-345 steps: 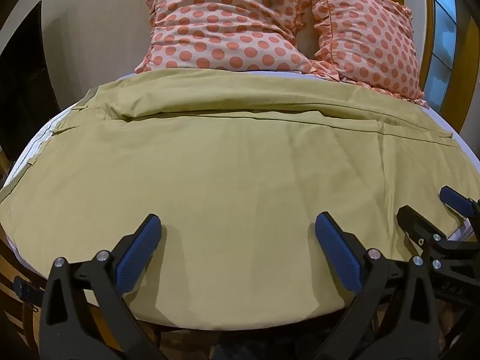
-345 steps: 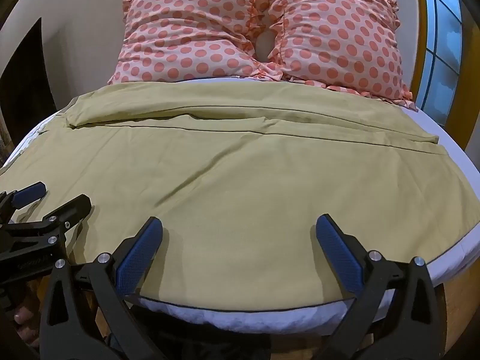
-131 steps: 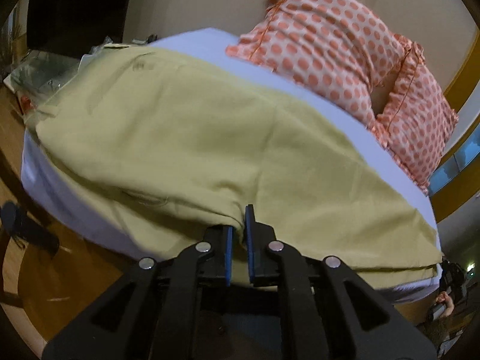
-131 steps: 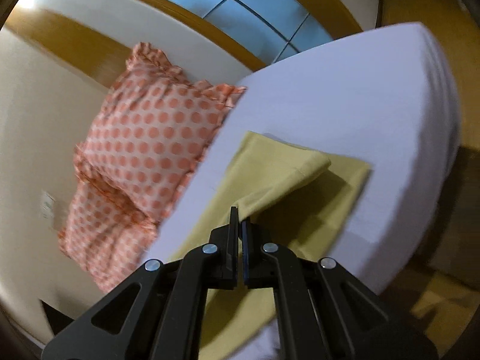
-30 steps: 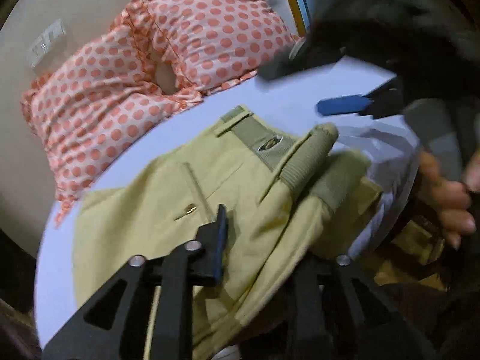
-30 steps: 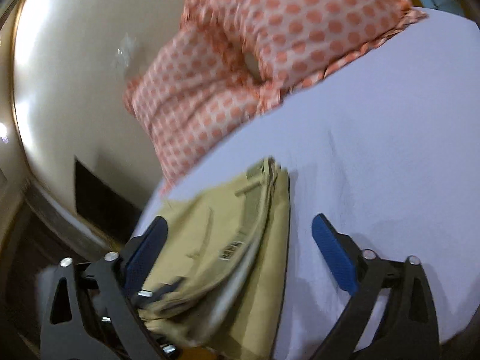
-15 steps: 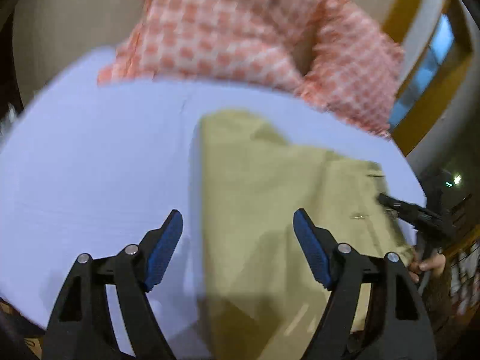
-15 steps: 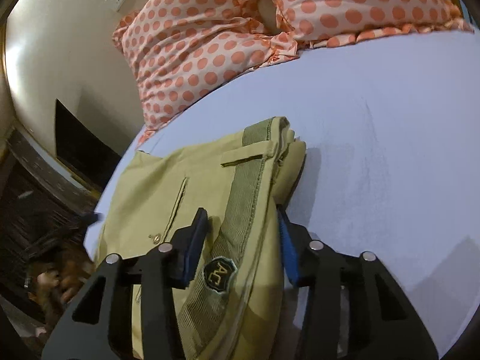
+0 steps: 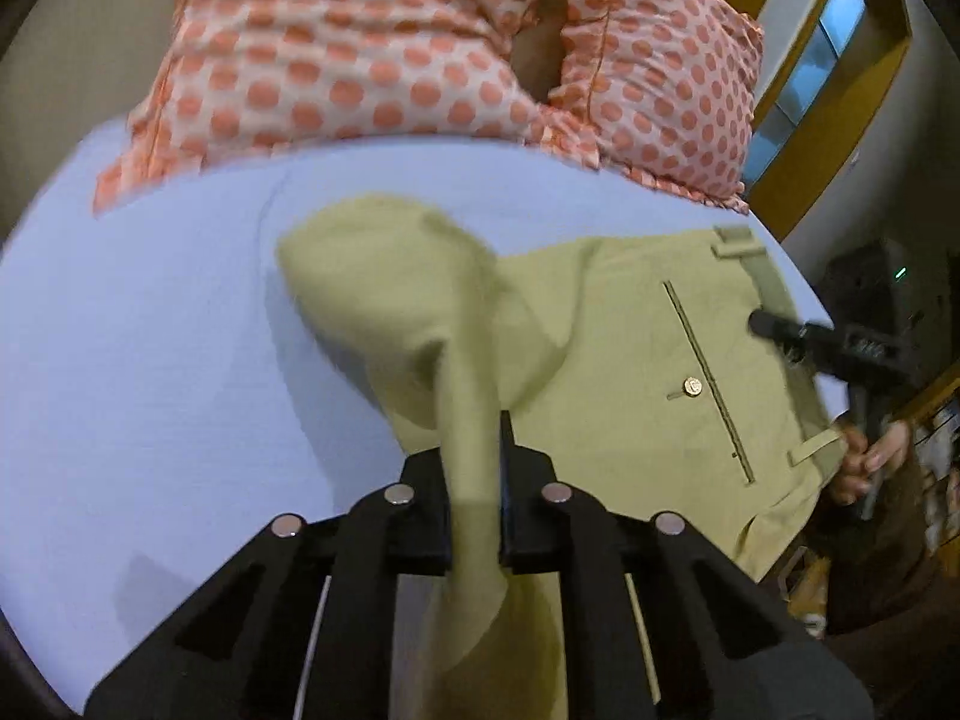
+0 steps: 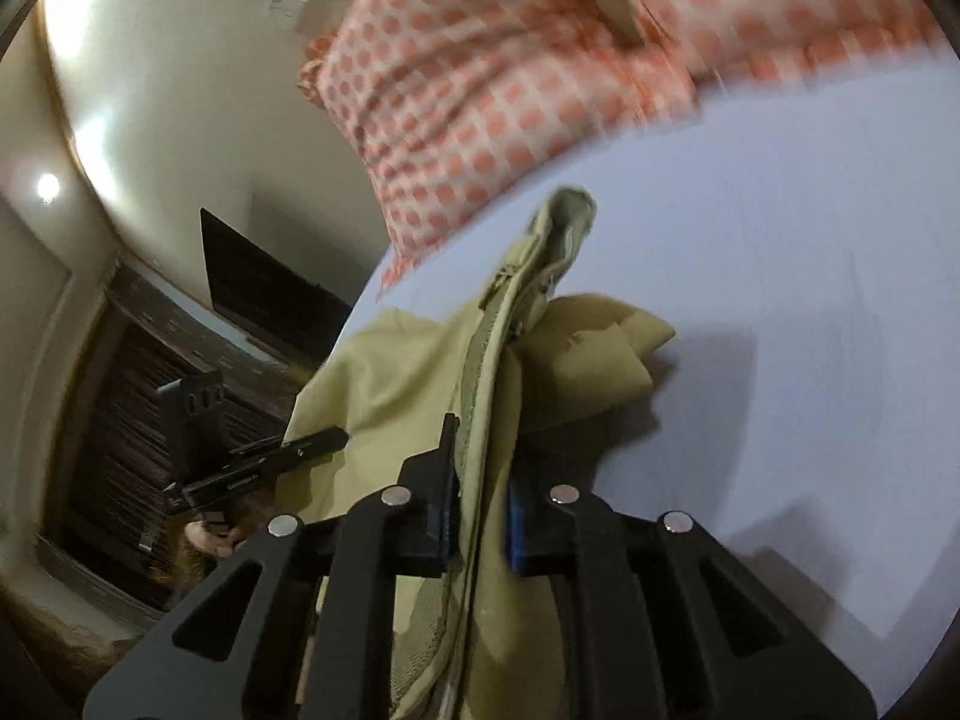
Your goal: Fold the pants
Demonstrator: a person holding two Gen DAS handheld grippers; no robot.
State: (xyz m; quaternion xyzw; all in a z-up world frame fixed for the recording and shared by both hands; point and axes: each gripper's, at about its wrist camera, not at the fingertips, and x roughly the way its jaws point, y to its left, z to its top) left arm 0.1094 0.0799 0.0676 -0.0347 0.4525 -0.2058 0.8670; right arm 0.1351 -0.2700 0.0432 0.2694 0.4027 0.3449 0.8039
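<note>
The khaki pants (image 9: 630, 354) lie folded in layers on the white bed sheet (image 9: 150, 360), back pocket and button facing up. My left gripper (image 9: 473, 456) is shut on the folded leg end of the pants and lifts it off the sheet. My right gripper (image 10: 483, 486) is shut on the waistband edge of the pants (image 10: 420, 384), which stands up between its jaws. The right gripper also shows in the left wrist view (image 9: 780, 330) at the waistband. The left gripper shows in the right wrist view (image 10: 324, 441) at the far side of the pants.
Two orange polka-dot pillows (image 9: 390, 48) lie at the head of the bed. A window with a yellow frame (image 9: 828, 60) is at the right. Dark furniture (image 10: 150, 396) stands beside the bed. The sheet's edge (image 9: 48, 630) is close below.
Half a second ago both grippers were open over the pants. Now the left has shut on the folded leg end and the right on the waistband, and both lift the cloth.
</note>
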